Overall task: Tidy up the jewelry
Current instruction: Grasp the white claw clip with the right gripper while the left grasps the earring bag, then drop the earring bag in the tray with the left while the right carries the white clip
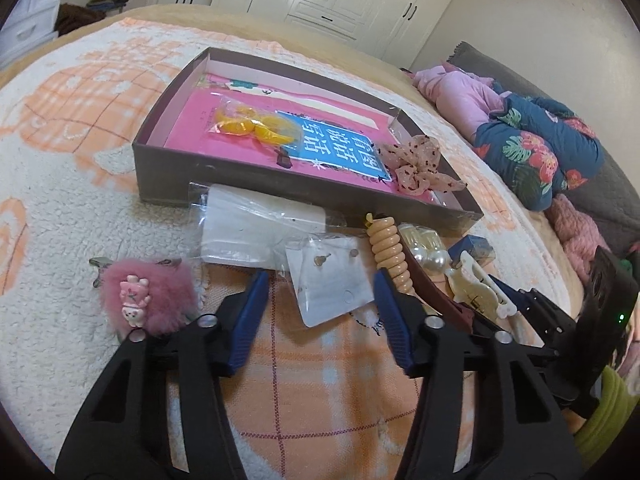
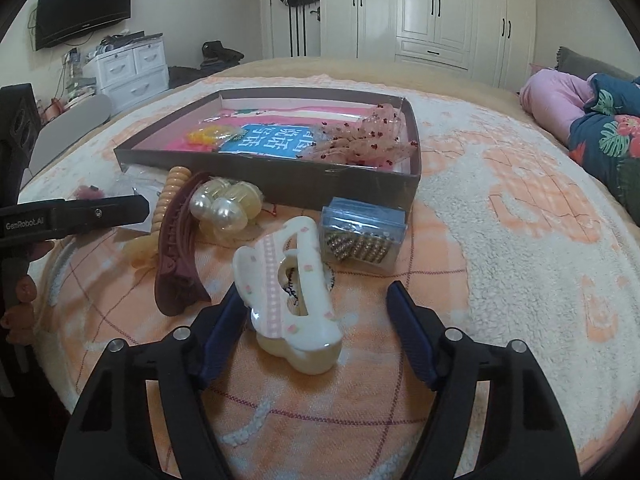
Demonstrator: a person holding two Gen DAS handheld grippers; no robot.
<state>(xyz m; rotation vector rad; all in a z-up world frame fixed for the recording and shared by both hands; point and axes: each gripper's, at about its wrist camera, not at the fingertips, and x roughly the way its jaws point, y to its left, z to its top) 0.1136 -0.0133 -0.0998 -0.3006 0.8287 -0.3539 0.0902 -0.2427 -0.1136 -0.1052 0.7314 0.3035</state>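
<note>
A shallow brown box (image 1: pixel 168 184) (image 2: pixel 280 184) lies on the bed and holds a yellow bagged item (image 1: pixel 248 122) and a pink dotted scrunchie (image 1: pixel 416 168) (image 2: pixel 360 140). My left gripper (image 1: pixel 320 280) is open, with an earring card in a clear bag (image 1: pixel 332 280) between its fingertips. My right gripper (image 2: pixel 312 292) is open around a white and pink hair claw (image 2: pixel 288 296), which lies on the blanket. A dark red clip (image 2: pixel 176 248), a beige spiral hair tie (image 2: pixel 168 196), pearl clips (image 2: pixel 220 208) and a small clear box of gold clips (image 2: pixel 360 236) lie before the box.
A fluffy pink hair clip (image 1: pixel 148 296) lies left of the left gripper. A larger clear bag (image 1: pixel 260 224) rests against the box front. Folded clothes and a floral quilt (image 1: pixel 532 152) lie at the right. The peach and white blanket (image 2: pixel 500 240) stretches right of the box.
</note>
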